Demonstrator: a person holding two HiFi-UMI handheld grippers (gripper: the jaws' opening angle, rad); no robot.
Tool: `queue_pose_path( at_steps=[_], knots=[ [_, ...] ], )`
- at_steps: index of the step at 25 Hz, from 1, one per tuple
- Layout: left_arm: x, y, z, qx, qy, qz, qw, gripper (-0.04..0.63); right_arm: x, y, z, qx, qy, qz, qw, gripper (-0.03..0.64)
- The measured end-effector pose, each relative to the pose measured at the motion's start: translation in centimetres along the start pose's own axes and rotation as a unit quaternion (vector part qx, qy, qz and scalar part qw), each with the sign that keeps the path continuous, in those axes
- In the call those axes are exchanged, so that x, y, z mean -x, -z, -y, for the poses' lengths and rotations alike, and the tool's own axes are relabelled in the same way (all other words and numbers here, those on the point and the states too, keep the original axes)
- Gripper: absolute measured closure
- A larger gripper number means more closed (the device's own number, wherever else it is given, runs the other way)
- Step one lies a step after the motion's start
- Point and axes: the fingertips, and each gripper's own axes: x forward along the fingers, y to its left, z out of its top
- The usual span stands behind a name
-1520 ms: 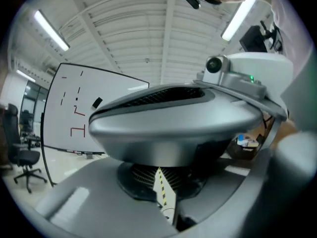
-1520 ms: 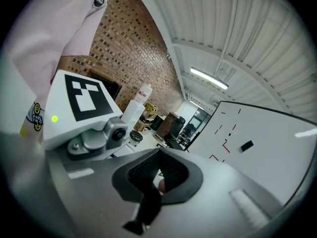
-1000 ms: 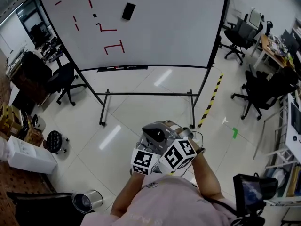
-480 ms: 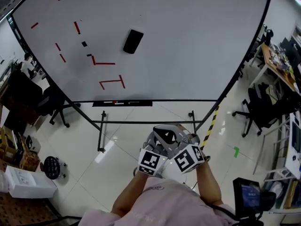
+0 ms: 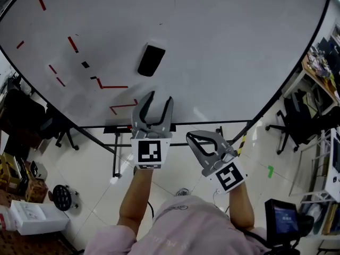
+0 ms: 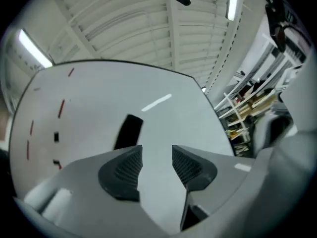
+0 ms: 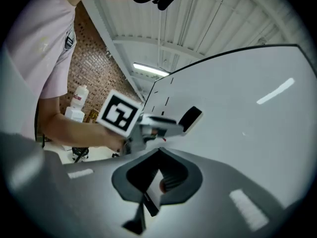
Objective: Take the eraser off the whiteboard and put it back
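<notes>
Black eraser (image 5: 151, 60) sits stuck on the whiteboard (image 5: 228, 47), upper middle, just right of the red marks (image 5: 111, 85), and nothing is touching it. On the count, then, not one step of the task looks done: the eraser hasn't come off, so there's no putting back to speak of either.

The left tool (image 5: 160, 98) is up in front of the board, below the eraser and apart from it. Its jaws have just been opening and stand released, with only bare board in the gap. From the left gripper view the eraser shows beyond the jaws, a touch left of the gap, so I'd say the line-up isn't quite there.

The right tool (image 5: 189, 137) hangs lower and to the right, nearer the person, clenched tight with nothing that I can see in it. It looks to be the spare one here.

My read: this is the approach, early in the run. What's left is nearly the whole job. The left tool has to close the distance, centre the eraser between its jaws, clamp, and pull it clear of the board. Then the eraser goes back flat on the white surface and gets let go. The pull-off should be easy if the grip is square on the eraser's sides.
</notes>
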Motion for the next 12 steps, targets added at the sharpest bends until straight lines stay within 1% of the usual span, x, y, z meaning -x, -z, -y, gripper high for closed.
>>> queue_pose_path(
  at_steps=[1,2,3,4,5,7,9,10,12],
  knots=[
    [-0.9,-1.2,-2.1,-0.033,-0.035,0.007,0.9988,0.409,-0.2,0.6,-0.1,0.009,-0.006,-0.008,1.0,0.615],
    [-1.8,-2.2,-3.9,-0.07,-0.065,0.013,0.9954,0.373,-0.4,1.1,-0.2,0.016,-0.009,-0.015,1.0,0.615],
    [-2.9,-2.9,-5.3,-0.101,-0.085,0.017,0.9911,0.321,-0.5,1.7,0.0,0.017,-0.008,-0.02,1.0,0.615],
    [-4.1,-3.3,-6.3,-0.121,-0.092,0.015,0.9883,0.275,-0.6,2.3,0.3,0.01,-0.004,-0.024,1.0,0.615],
    [-5.4,-3.3,-6.9,-0.129,-0.089,0.006,0.9877,0.256,-0.6,2.8,0.7,-0.002,0.003,-0.026,1.0,0.615],
    [-7.8,-2.5,-7.1,-0.131,-0.065,-0.018,0.9891,0.241,-0.6,3.7,1.3,-0.024,0.012,-0.034,0.999,0.616],
    [-9.6,-1.5,-6.5,-0.135,-0.046,-0.033,0.9893,0.239,-0.5,4.7,1.4,-0.028,0.014,-0.046,0.998,0.615],
    [-10.1,-1.2,-6.2,-0.139,-0.046,-0.033,0.9887,0.239,-0.4,5.2,1.4,-0.027,0.016,-0.052,0.998,0.615],
    [-10.5,-1.0,-6.0,-0.15,-0.065,-0.016,0.9865,0.227,0.0,6.0,1.4,-0.037,0.024,-0.061,0.997,0.615]
  ],
)
